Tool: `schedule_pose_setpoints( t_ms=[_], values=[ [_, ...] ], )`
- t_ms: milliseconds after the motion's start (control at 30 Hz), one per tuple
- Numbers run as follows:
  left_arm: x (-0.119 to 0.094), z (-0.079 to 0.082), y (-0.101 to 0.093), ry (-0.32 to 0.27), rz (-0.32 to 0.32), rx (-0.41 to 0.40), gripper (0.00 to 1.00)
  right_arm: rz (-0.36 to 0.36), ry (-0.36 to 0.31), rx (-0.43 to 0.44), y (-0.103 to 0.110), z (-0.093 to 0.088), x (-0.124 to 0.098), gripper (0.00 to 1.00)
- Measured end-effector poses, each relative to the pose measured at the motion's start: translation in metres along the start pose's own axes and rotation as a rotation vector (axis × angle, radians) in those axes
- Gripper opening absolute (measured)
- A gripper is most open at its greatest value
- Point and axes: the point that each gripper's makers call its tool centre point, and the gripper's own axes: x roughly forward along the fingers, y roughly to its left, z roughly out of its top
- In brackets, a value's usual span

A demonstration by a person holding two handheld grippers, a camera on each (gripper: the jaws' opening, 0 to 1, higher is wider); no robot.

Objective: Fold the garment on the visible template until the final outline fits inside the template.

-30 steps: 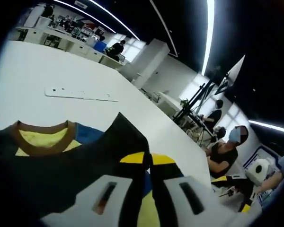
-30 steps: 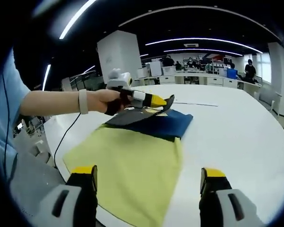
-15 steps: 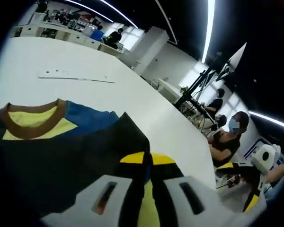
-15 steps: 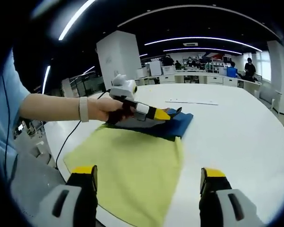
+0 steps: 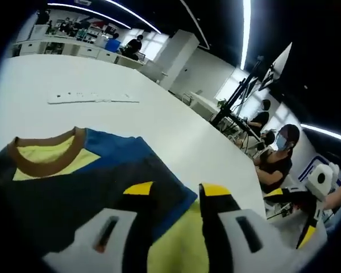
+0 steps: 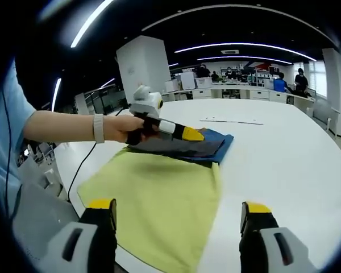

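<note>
Long white ceiling light strips (image 5: 245, 25) are glaring over a bright room, fisheye edges bending, near jaws blurring softly.

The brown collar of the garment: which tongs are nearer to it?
Left. The left tongs sit over the dark fabric beside the brown collar; the right tongs hang at the yellow hem, far across the garment.

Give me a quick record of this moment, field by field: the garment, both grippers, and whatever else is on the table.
garment: yellow, blue and dark shirt with brown collar, lying flat on white table
left gripper: open, jaws over the dark and blue part of the shirt
right gripper: open, jaws wide apart above the yellow part
other item: white strip beyond the shirt
</note>
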Motion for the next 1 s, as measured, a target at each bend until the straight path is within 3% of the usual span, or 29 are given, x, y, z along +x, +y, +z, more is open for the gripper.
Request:
schedule_pose_setpoints(
  t_ms=[167,367,700,1000],
  values=[
    [-0.005,0.004,0.012,-0.006,0.059,0.06,0.66,0.006,0.01,-0.011,0.002,-0.002,0.001,0.93],
    [-0.011,0.002,0.023,0.005,0.1,0.111,0.85,0.008,0.007,-0.002,0.002,-0.002,0.001,0.94],
    [-0.035,-0.006,0.027,0.018,0.133,0.136,0.99,0.015,0.023,-0.027,0.006,-0.004,0.003,0.94],
    [-0.089,-0.011,0.021,-0.014,0.172,0.153,0.99,0.019,0.023,-0.032,0.008,-0.003,0.002,0.94]
  ],
)
